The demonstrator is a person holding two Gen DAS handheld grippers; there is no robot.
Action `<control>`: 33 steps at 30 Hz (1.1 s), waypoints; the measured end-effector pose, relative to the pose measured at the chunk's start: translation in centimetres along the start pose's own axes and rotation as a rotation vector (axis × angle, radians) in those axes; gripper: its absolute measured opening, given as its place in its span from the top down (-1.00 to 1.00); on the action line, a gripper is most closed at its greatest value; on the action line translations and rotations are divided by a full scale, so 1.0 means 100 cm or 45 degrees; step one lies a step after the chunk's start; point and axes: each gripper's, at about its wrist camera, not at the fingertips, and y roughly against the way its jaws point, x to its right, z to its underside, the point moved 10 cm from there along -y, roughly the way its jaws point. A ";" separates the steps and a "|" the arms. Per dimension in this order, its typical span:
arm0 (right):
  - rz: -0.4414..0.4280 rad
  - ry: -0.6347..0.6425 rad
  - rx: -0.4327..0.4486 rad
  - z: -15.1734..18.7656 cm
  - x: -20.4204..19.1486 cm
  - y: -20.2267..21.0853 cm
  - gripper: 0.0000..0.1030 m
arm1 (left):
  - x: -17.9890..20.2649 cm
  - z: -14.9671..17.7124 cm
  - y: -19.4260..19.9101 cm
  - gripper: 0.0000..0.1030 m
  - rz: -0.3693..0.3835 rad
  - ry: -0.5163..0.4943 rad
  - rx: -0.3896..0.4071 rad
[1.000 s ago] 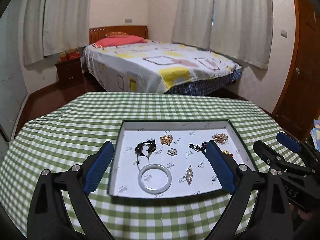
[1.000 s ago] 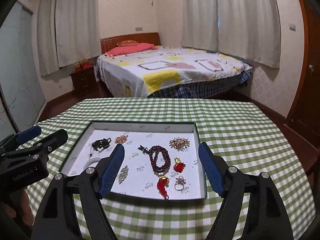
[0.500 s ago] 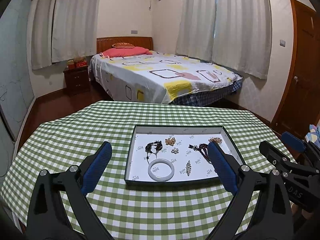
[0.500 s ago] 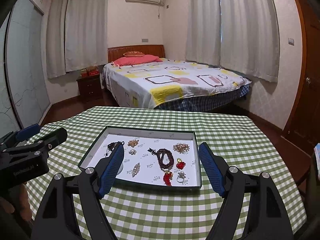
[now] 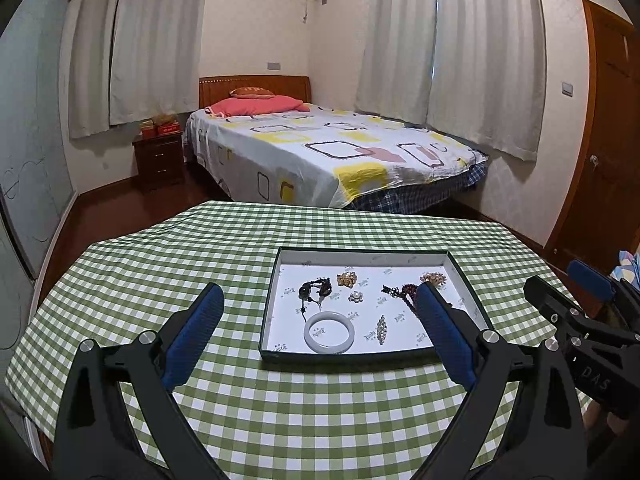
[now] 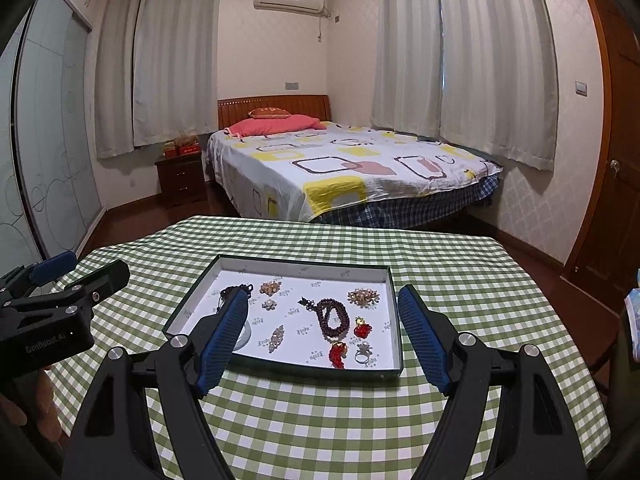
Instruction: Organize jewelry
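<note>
A shallow dark-edged tray (image 5: 276,354) (image 6: 288,368) lined with white paper lies on the green checked table. In it are a pale jade bangle (image 5: 329,331), a black cord pendant (image 5: 316,290), gold brooches (image 5: 346,279) (image 6: 363,296), a dark red bead bracelet (image 6: 332,318), red charms (image 6: 362,329) and a silver ring (image 6: 363,354). My left gripper (image 5: 318,334) hangs open above the table in front of the tray, holding nothing. My right gripper (image 6: 322,334) is open too, back from the tray's near edge, empty.
The table (image 5: 160,272) is round, its cloth hanging over the edges. Behind it stand a bed (image 5: 320,160) with a patterned cover, a dark nightstand (image 5: 160,164) and white curtains. A wooden door (image 5: 608,140) is at the right. Each gripper shows at the other view's side.
Both grippers have pulled back from the tray and risen, so the tray looks smaller and farther off. Their jaws stay open and the jewelry has not moved.
</note>
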 end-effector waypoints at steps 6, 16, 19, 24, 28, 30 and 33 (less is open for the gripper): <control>0.003 -0.004 -0.002 0.000 0.001 0.000 -0.45 | -0.001 -0.001 0.002 -0.82 -0.004 0.001 0.007; 0.004 -0.003 -0.007 0.001 0.003 -0.001 -0.45 | -0.001 0.000 0.001 -0.82 -0.004 0.001 0.004; 0.006 -0.004 -0.006 0.001 0.004 -0.001 -0.45 | 0.000 0.000 0.001 -0.82 -0.002 -0.004 0.004; 0.004 -0.002 -0.008 0.002 0.003 -0.001 -0.45 | 0.001 0.000 0.000 -0.82 0.002 -0.012 0.006; 0.004 -0.001 -0.010 0.002 0.002 -0.001 -0.45 | -0.001 0.001 -0.001 -0.82 -0.005 -0.002 -0.002; 0.005 -0.002 -0.008 0.002 0.002 -0.001 -0.45 | 0.000 0.001 -0.001 -0.83 0.003 -0.003 -0.002; 0.005 -0.002 -0.011 0.002 0.002 -0.003 -0.45 | 0.000 0.001 -0.001 -0.92 -0.010 -0.019 0.000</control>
